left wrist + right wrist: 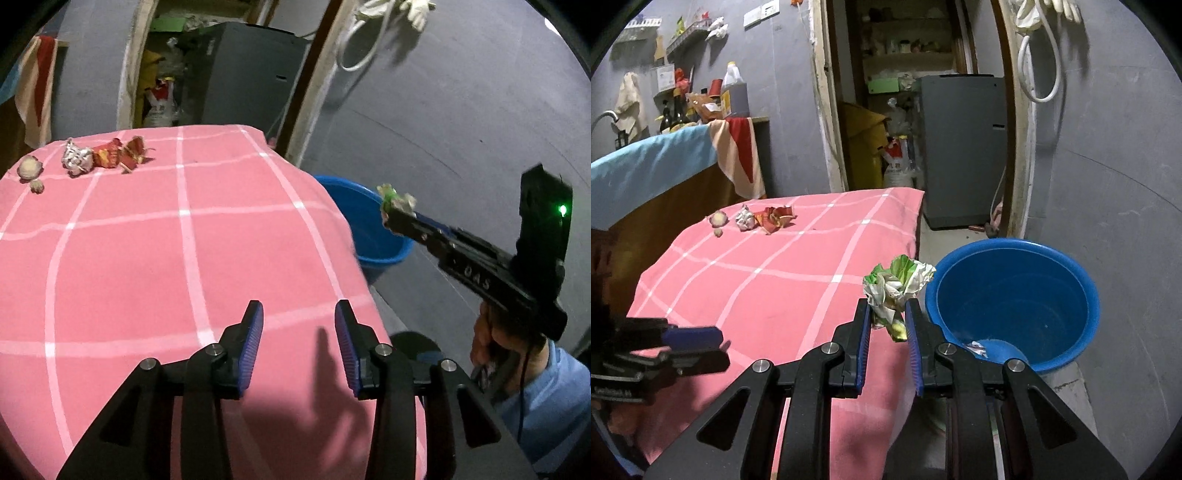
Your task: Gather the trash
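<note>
Pink checked tablecloth [783,291], grey walls [1126,184], blue tub [1015,291] beside it

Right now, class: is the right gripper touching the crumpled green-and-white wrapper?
Touching. The right wrist view shows the right gripper with both blue pads pressed against the crumpled green-and-white wrapper.

Both grippers were black, angular linkages with silver round-headed pivot screws and ribbed blue pads [255,347]; the right gripper [397,212] bore pale embossed letters, a green light and a thin black cable; the person wore a light-blue sleeve [554,398]
</note>
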{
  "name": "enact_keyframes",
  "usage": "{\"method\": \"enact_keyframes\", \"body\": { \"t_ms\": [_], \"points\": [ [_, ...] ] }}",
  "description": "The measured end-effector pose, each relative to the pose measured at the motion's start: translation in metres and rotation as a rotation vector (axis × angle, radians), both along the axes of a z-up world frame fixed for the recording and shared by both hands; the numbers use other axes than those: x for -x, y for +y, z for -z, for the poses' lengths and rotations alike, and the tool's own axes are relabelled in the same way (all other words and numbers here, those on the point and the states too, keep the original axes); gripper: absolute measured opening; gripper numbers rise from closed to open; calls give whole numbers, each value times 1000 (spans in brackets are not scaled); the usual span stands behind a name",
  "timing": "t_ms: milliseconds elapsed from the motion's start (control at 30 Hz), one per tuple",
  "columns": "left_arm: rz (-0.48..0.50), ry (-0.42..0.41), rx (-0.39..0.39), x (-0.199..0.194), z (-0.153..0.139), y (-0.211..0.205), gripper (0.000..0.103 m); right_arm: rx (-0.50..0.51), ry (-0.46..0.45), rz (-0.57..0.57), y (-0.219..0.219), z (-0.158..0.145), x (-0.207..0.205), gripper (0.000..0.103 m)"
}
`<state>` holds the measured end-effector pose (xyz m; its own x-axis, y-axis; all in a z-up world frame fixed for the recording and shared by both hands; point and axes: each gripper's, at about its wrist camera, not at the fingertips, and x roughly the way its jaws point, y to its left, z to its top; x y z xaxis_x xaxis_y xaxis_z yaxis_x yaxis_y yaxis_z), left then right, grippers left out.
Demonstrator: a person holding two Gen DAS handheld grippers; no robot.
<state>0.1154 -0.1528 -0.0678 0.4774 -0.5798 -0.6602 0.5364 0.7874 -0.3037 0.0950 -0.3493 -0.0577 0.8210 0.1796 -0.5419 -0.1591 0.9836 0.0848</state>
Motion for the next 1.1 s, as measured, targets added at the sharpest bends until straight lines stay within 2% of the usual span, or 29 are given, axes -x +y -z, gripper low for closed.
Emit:
{"method": "enact_keyframes", "body": {
  "t_ms": [167, 400, 533, 733, 867, 1000, 1067, 1100],
  "points": [
    [72, -1, -2, 13, 2, -12, 35, 13, -13, 15, -3, -7, 11, 17],
    [119, 5, 5, 24, 2, -23, 35, 22, -32, 37, -9, -14, 26, 17],
    [163, 0, 12, 31, 3, -31, 42, 27, -50, 52, -14, -18, 37, 17],
    [276, 24, 0, 48, 14, -61, 43, 40, -52, 88, -27, -19, 58, 17],
    [354, 46, -31, 57, 23, -81, 43, 46, -47, 114, -37, -19, 69, 17],
    [388, 56, -109, 59, 35, -103, 42, 38, -49, 136, -45, -19, 73, 17],
    [393, 46, -131, 59, 39, -110, 39, 39, -51, 142, -47, -19, 75, 17],
    [396, 45, -153, 57, 41, -116, 33, 38, -51, 143, -47, -19, 76, 17]
  ]
}}
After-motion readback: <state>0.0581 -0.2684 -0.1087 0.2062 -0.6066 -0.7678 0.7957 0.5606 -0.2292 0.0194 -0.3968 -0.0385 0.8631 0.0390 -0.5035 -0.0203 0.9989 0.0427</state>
